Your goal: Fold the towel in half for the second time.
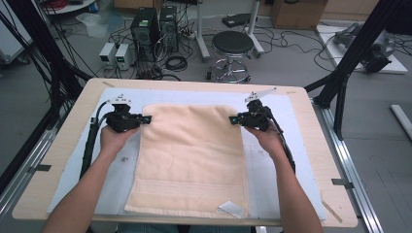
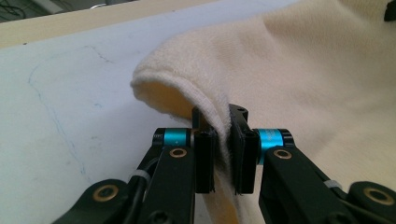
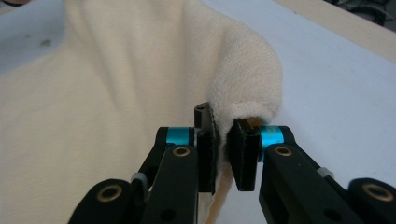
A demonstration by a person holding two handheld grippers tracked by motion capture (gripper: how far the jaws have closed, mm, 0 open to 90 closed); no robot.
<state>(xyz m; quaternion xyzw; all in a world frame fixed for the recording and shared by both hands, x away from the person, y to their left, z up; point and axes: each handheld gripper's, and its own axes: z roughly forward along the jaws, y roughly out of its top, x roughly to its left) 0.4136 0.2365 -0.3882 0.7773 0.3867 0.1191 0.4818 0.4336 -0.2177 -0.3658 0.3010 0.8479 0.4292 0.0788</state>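
One towel [image 1: 192,158]: cream terry cloth, soft looped pile, rectangular, lying lengthwise on a pale blue-white mat [image 1: 291,145] that covers most of the tabletop [image 1: 65,141], which is light wood-grain with rounded corners. Towel has a flat woven band near the person's edge and a small white tag [image 1: 231,208] on the near right corner.

Two grippers, one per hand. Left gripper [image 1: 145,119] is at the towel's far left corner, right gripper [image 1: 233,119] at the far right corner. Both sets of fingers are closed on the towel edge: in the left gripper view the black pads [image 2: 204,158] pinch the hemmed edge, and the corner [image 2: 154,84] bulges up off the mat in a rounded fold. Same in the right gripper view: pads [image 3: 243,156] clamped on the cloth, corner [image 3: 252,79] humped up beside them.

Gripper hardware: matte black links, brass-coloured pivot rivets, cyan anodised collars [image 2: 175,137], two per gripper. Grey three-cornered plate on each.

Rest of the towel lies flat, slightly skewed.
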